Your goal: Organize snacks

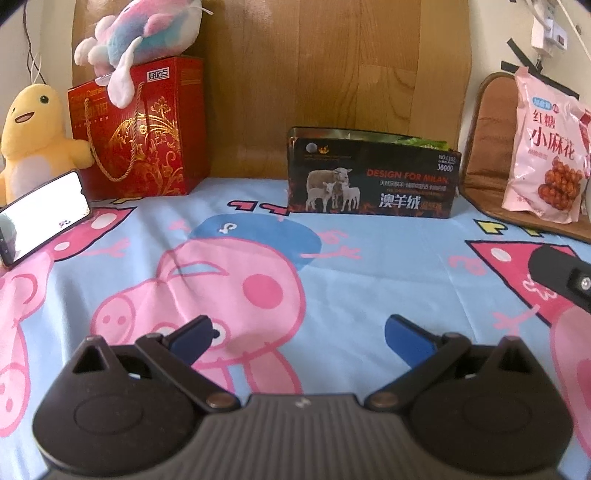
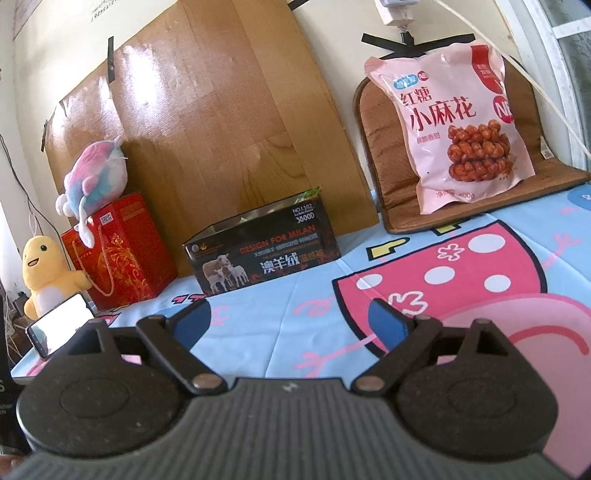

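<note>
A pink snack bag [image 2: 461,122] leans upright on a brown cushion [image 2: 380,147] at the back right; it also shows in the left wrist view [image 1: 543,147]. A black open box [image 1: 373,181] with sheep pictures stands at the back middle, green packets poking out of its top; it also shows in the right wrist view [image 2: 262,251]. My left gripper [image 1: 299,332] is open and empty above the cartoon pig sheet. My right gripper [image 2: 291,317] is open and empty, well short of the bag. A part of the right gripper [image 1: 561,280] shows at the left view's right edge.
A red gift box [image 1: 140,129] with a pastel plush [image 1: 147,33] on top stands at the back left. A yellow plush [image 1: 37,140] and a lit phone [image 1: 40,218] are beside it. A wooden board [image 1: 332,74] leans on the wall behind.
</note>
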A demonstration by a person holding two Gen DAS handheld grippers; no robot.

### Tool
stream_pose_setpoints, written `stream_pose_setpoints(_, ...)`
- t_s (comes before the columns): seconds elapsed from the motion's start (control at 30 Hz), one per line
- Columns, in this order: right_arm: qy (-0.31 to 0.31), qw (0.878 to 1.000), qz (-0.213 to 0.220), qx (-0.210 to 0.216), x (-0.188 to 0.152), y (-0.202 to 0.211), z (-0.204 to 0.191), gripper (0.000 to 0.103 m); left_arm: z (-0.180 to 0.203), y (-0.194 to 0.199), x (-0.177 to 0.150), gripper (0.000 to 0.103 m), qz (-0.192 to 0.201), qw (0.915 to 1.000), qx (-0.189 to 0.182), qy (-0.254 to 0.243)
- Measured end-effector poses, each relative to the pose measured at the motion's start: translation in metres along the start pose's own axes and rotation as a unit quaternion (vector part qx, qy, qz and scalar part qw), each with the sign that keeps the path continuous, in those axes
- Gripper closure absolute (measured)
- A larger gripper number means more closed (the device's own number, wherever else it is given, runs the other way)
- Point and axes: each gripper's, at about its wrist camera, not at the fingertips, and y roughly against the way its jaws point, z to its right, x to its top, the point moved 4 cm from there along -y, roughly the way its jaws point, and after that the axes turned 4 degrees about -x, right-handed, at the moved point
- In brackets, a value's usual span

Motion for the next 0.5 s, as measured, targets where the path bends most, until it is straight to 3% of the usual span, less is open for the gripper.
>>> stream_pose_setpoints(0.17,0.004,1.000,-0.003,-0.001,0.000,0.000,-0.002,0.009,0.002,0.009,-0.001,0.000,0.003,0.9995,0.025,-0.018)
stream_pose_setpoints(0.5,-0.015,0.999,-0.040,0.007,-0.004,0.024,0.000,0.008,0.000,0.052,0.007,0.000,0.029,0.9994,0.011,-0.014)
